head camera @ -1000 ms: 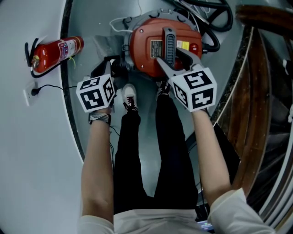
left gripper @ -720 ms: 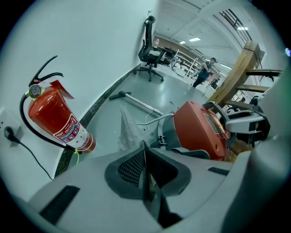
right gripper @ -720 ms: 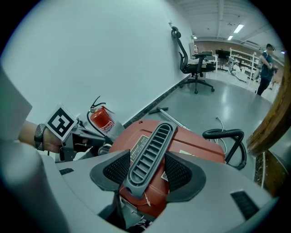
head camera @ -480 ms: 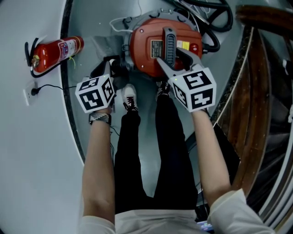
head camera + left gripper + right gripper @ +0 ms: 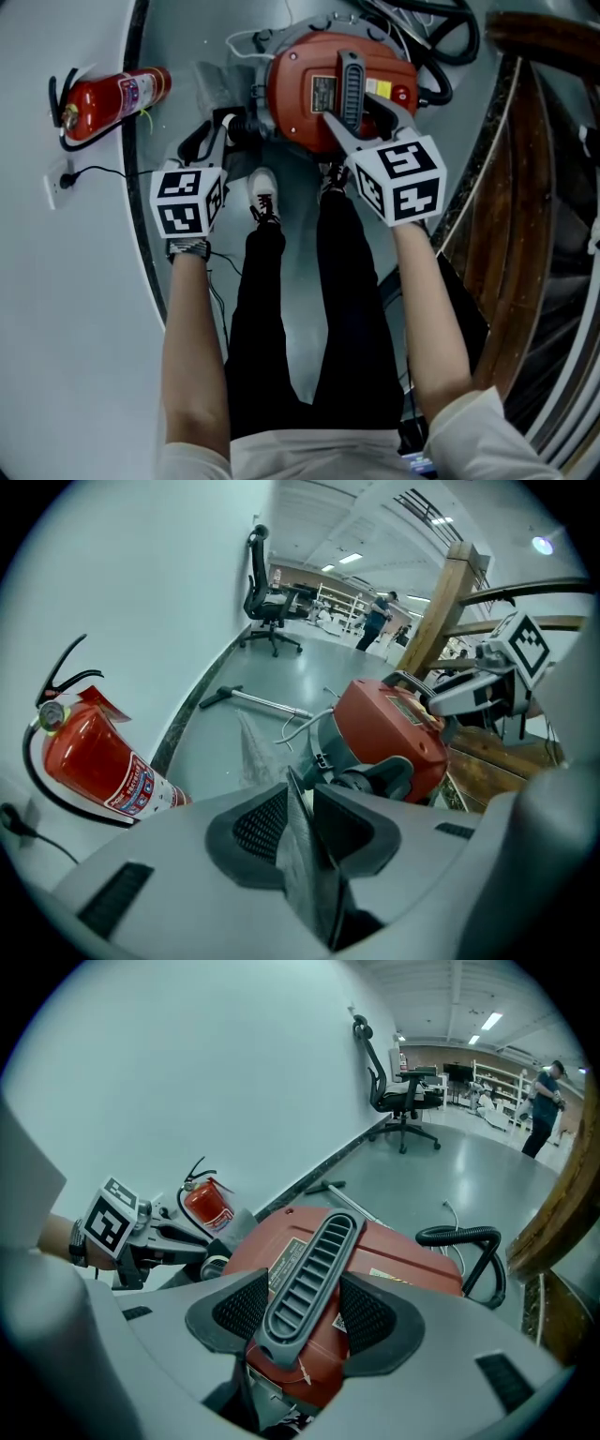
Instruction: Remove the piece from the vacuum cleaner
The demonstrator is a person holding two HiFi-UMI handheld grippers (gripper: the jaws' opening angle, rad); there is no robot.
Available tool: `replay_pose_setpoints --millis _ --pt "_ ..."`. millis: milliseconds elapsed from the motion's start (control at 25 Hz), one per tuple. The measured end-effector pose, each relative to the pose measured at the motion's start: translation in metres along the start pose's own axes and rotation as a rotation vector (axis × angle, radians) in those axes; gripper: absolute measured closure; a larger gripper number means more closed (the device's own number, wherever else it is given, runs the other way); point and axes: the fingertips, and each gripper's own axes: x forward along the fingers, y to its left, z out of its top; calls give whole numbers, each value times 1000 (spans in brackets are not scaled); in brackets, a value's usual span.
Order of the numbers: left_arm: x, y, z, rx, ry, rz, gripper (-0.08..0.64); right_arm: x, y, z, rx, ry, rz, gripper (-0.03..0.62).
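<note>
In the head view the black hose (image 5: pixel 466 42) runs off the top edge, and the marker cube of the right gripper (image 5: pixel 349 111) covers the near end of the handle (image 5: pixel 347 80) on the vacuum cleaner (image 5: pixel 295 108). The label (image 5: pixel 321 95) beside that handle is too small to read. The far person (image 5: pixel 378 621) in the left gripper view is too small to make out

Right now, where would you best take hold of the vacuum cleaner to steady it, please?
By the grey ribbed carrying handle atop the red vacuum cleaner, from above, jaws across its narrow width: it is a raised straight bar with room either side. The right gripper grips it this way.
</note>
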Motion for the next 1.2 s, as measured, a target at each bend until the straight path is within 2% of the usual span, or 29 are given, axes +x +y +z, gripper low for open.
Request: replay_pose_setpoints --millis 280,480,760,840,920,1200 --pt "-14 -3 -19 -73 9 -14 454 -1 -1 0 -4 -3 -11 357" --pt "-11 -11 -38 -114 50 -2 399 0 -1 0 -7 -1 -11 357" --pt "0 -17 -48 -141 76 29 394 0 -1 0 -7 -5 -15 357" --pt "1 -18 -48 -136 78 44 408 0 -1 0 -7 -7 -17 357" --pt "1 -17 -48 -137 74 62 466 0 -1 0 -7 -9 -19 357" --pt "1 -16 -48 -166 79 61 500 0 -1 0 -13 -8 -27 356"
